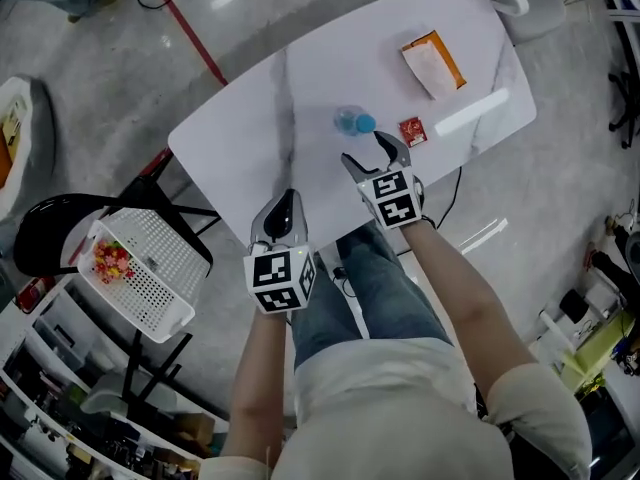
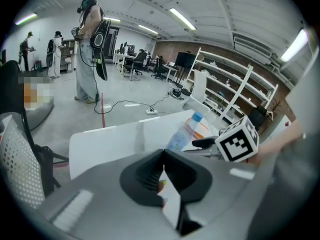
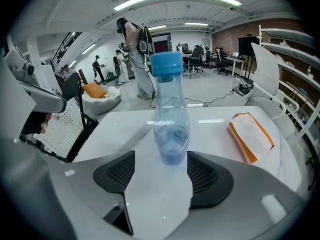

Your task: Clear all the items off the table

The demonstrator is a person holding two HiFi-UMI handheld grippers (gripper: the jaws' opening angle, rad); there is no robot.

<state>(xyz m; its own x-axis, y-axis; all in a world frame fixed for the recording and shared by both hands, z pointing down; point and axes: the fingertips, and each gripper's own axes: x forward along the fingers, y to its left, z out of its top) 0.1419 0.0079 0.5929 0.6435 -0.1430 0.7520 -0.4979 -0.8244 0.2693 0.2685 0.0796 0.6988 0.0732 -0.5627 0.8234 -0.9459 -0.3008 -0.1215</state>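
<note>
Right tongs (image 3: 161, 156) stand parted, upright bottle (image 3: 168, 109) just at their tips, untouched; left tongs (image 2: 162, 153) clenched.

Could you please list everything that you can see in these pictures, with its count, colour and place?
table: one, white, middle of the head view.
bottle: one, clear with a blue cap, upright on the table just ahead of the right gripper.
small packet: one, red, on the table right of the bottle.
large packet: one, orange and white, flat on the table's far part.
basket: one, white and perforated, on the chair left of the table.
small items: several, mixed colours, in the basket.
chair: one, black, under the basket.
left gripper: one, grey, jaws together, at the table's near edge.
right gripper: one, grey, jaws open, not touching the bottle.
</note>
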